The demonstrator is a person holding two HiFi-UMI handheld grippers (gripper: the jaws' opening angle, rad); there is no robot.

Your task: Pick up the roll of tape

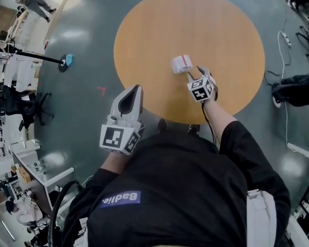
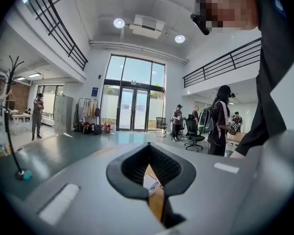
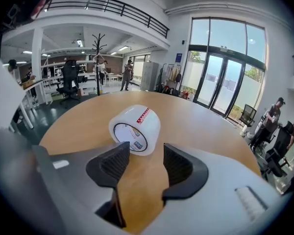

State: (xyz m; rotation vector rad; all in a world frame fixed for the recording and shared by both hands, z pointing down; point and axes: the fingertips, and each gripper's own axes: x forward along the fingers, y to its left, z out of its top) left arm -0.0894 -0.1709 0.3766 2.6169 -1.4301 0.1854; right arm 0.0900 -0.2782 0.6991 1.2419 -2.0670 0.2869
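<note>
The roll of tape (image 1: 181, 63) is clear-white with a red stripe and lies on its side on the round wooden table (image 1: 195, 24). In the right gripper view the tape (image 3: 134, 129) sits just beyond the jaw tips, a little left of centre, its hole facing the camera. My right gripper (image 1: 194, 72) is low over the table, open, with nothing between the jaws (image 3: 146, 153). My left gripper (image 1: 136, 87) hangs off the table's near-left edge, its tips together (image 2: 148, 145) and empty; the tape (image 2: 151, 184) shows small through the hollow between its pads.
A black pole with a teal base (image 1: 67, 62) lies across the floor left of the table. An office chair (image 1: 20, 104) stands further left. Cables and a power strip (image 1: 286, 40) run along the floor on the right. Several people stand by the glass doors (image 2: 132, 109).
</note>
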